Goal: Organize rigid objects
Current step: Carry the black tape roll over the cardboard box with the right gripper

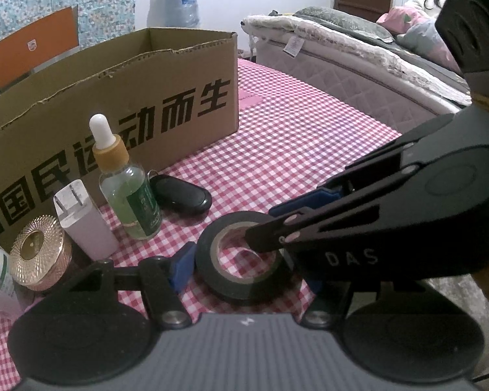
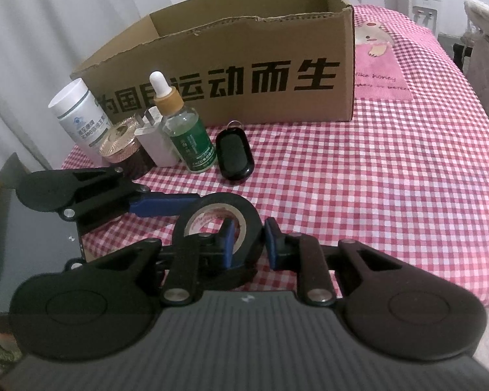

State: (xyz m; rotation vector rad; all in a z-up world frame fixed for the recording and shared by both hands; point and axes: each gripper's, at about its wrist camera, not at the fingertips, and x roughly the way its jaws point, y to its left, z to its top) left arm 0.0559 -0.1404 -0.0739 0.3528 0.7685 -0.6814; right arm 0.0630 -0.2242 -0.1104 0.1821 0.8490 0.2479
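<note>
Two grippers are meeting at one roll of black tape (image 2: 215, 228), which is lying flat on the checked cloth (image 2: 375, 179) well in front of the cardboard box (image 2: 244, 65). We are pinching the roll's wall with the right gripper (image 2: 248, 243): one blue pad is sitting inside the hole and the other against the outer face, jaws nearly together, because the thin wall gives a firmer hold than the wide round outside. The left gripper (image 1: 244, 273) is standing with its jaws spread around the roll; one blue finger (image 1: 181, 267) is just beside the rim, and we cannot tell whether it is touching (probably it is only steadying the roll). We are judging that the box is the place for the goods, since it is open at the top. Nearer the box, in a row along its printed front, are waiting the key fob (image 2: 234, 156), the dropper bottle (image 2: 187, 137), the white charger (image 1: 84, 221), the gold-lidded jar (image 1: 40, 254) and the white pill bottle (image 2: 80, 117), all still outside it.
</note>
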